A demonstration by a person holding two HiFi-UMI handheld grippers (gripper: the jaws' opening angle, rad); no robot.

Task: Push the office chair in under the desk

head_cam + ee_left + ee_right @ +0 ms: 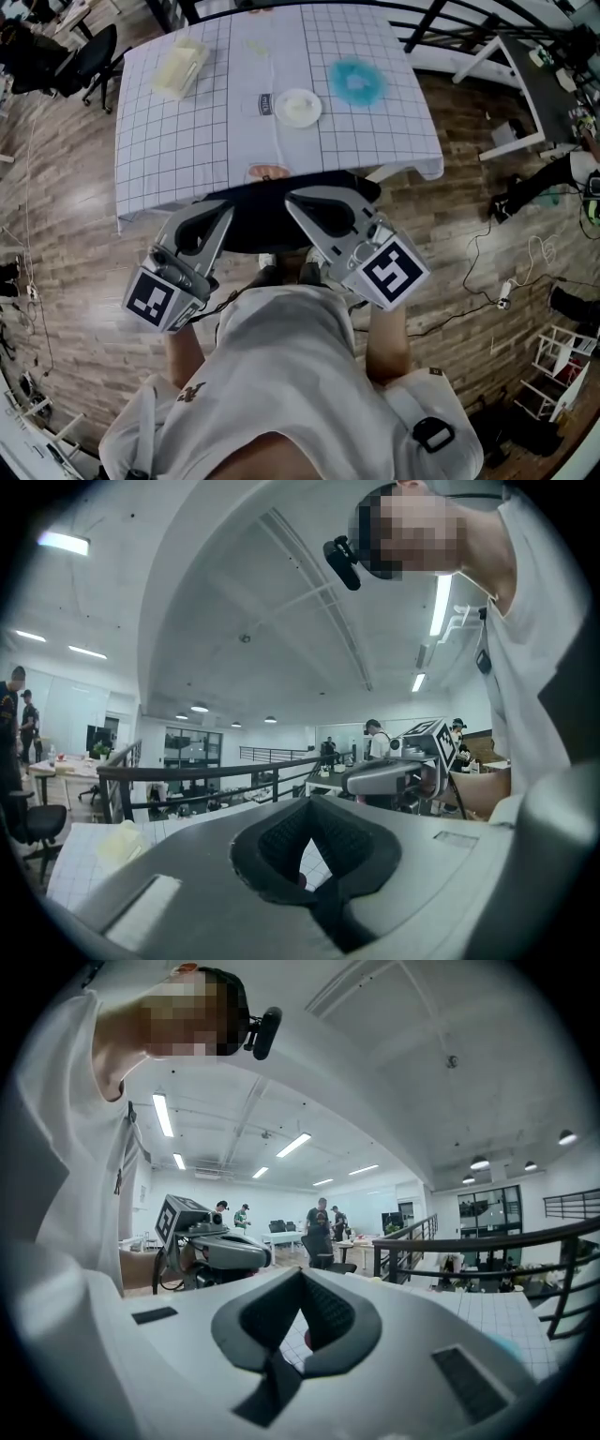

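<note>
In the head view the black office chair stands at the near edge of the desk, which is covered by a white gridded cloth. Its far edge lies under the cloth's hem. My left gripper and right gripper are both shut and empty, with their tips side by side over the chair's top. Whether they touch it I cannot tell. In the left gripper view the shut left gripper points level across the desk, as does the right gripper in its view. The chair is hidden in both gripper views.
On the cloth sit a cream container, a white round dish and a blue fluffy thing. Another black chair stands at the far left. Cables trail on the wooden floor at right. A dark railing runs behind the desk.
</note>
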